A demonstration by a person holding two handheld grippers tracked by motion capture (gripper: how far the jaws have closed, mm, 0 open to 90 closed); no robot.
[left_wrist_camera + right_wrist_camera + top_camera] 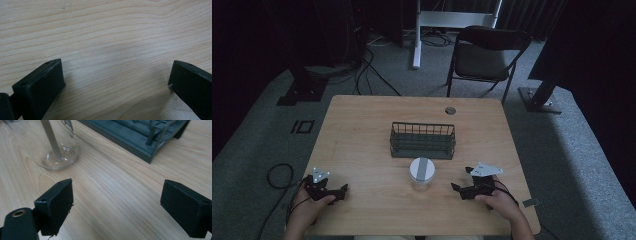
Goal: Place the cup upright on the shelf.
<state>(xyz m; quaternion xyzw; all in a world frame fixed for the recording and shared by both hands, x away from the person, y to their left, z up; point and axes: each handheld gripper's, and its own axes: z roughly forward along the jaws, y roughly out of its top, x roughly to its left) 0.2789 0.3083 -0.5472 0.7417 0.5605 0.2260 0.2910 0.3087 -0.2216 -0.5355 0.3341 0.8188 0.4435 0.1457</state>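
A clear jar (422, 175) with a white lid crossed by a grey strip stands near the table's front middle; its glass base (58, 155) shows at the upper left of the right gripper view. Behind it sits a dark wire basket (422, 140), whose base (140, 138) lies ahead of my right gripper. My left gripper (337, 192) rests at the front left of the wooden table (362, 130), jaws wide apart over bare wood (115, 72). My right gripper (460, 181) lies at the front right, open and holding nothing (117, 202), pointing toward the jar.
A round grommet hole (450, 110) sits near the table's far edge. A dark folding chair (486, 55) stands beyond the table on the grey carpet, with stand bases and cables (362, 65) around it. A small tag (532, 202) lies off the table's front right corner.
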